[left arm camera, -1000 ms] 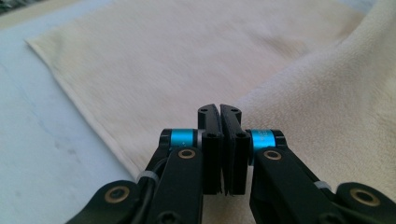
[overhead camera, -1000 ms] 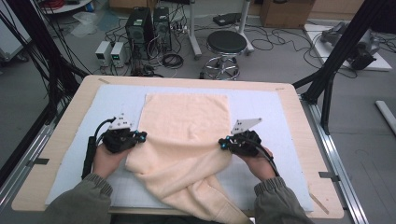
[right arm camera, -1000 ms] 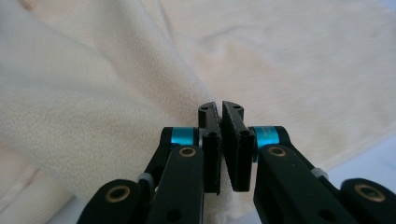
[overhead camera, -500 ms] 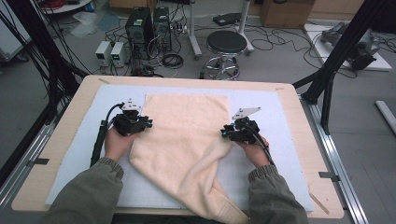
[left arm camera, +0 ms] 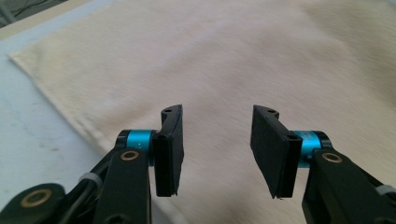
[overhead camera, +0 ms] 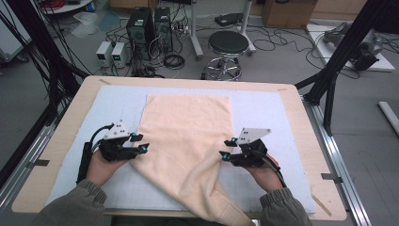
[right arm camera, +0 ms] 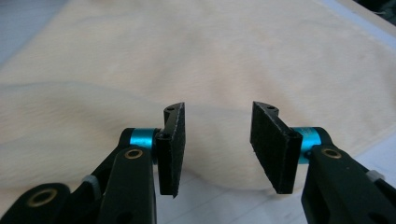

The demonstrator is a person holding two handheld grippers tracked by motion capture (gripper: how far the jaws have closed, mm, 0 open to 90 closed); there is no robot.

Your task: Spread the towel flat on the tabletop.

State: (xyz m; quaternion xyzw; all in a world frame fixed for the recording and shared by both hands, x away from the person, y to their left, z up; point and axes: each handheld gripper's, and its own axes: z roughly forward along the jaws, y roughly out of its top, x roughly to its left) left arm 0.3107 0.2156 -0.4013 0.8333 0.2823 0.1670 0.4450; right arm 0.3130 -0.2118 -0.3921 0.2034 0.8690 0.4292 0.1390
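A cream towel (overhead camera: 188,136) lies on the pale mat (overhead camera: 263,113) of the table (overhead camera: 301,122), its long axis running from the person's edge away toward the far edge. Nearest the person, a narrowed corner of the towel trails over the table's near edge. Just beyond, the left gripper (overhead camera: 139,142) sits at the towel's left edge and the right gripper (overhead camera: 227,148) at its right edge, both pointing inward at the cloth. Each has just been opening; the jaws stand apart with nothing pinched between them. Farther on, the towel spreads flat and square-cornered, ending short of the table's far edge.
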